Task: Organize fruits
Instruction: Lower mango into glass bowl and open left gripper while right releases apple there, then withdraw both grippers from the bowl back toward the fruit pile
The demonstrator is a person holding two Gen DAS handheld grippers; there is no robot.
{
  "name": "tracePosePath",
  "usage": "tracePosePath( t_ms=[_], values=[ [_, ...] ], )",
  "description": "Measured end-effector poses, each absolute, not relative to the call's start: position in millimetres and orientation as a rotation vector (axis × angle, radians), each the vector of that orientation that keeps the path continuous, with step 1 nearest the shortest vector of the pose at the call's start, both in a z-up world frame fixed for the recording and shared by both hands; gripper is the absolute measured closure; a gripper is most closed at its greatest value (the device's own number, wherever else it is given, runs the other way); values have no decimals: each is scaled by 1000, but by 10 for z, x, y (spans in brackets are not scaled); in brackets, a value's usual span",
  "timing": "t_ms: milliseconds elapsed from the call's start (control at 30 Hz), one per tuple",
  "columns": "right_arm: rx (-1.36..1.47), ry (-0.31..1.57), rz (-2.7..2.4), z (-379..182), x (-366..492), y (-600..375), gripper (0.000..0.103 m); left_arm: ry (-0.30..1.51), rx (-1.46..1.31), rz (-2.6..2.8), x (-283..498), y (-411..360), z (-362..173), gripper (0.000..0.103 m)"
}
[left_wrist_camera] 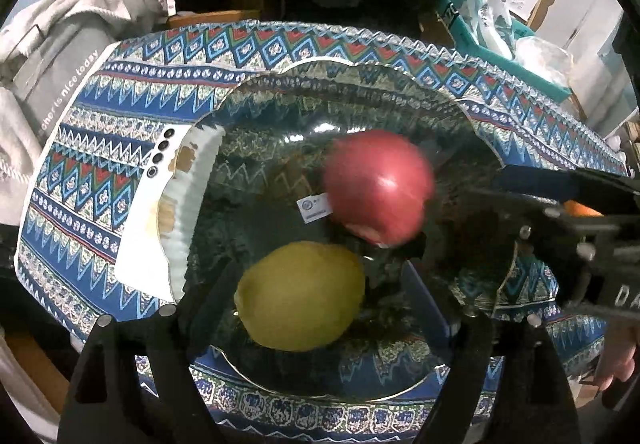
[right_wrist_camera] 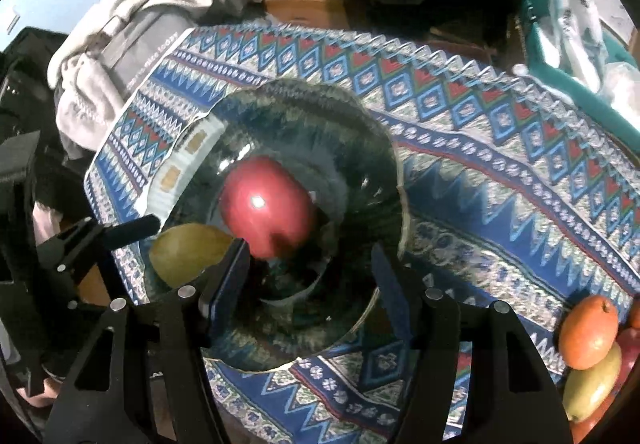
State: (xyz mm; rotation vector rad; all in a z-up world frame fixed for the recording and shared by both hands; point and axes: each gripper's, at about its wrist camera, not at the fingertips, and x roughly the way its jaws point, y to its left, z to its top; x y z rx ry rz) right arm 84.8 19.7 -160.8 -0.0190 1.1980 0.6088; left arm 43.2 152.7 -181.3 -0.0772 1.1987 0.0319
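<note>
— Where's the fruit?
— I see a red apple point(left_wrist_camera: 378, 187) and a yellow-green lemon point(left_wrist_camera: 300, 296) in the glass bowl point(left_wrist_camera: 360, 91) on the patterned cloth point(left_wrist_camera: 88, 171); more fruit point(right_wrist_camera: 588, 332) lies far right.
— Tongs?
— My left tongs point(left_wrist_camera: 316, 304) stand wide around the lemon, not pressing; my right tongs point(right_wrist_camera: 308, 276) gape empty over the bowl, the apple just beyond.

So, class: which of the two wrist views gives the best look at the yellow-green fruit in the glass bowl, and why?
The left wrist view. There the yellow-green fruit lies almost whole in the glass bowl, beside the red apple. In the right wrist view the same fruit sits at the bowl's left side, partly hidden behind a finger of the right gripper.
</note>
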Motion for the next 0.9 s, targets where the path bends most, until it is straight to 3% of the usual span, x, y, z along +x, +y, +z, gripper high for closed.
tracePosePath(
  t_ms=[567,900],
  values=[
    [-39,1046,413,-872,662,-505,35,1063,-22,-59,402,1110,-1262,18],
    [-23,973,315,-533,453,-1047,23,957,-35,-145,317,795,-892,18]
  ],
)
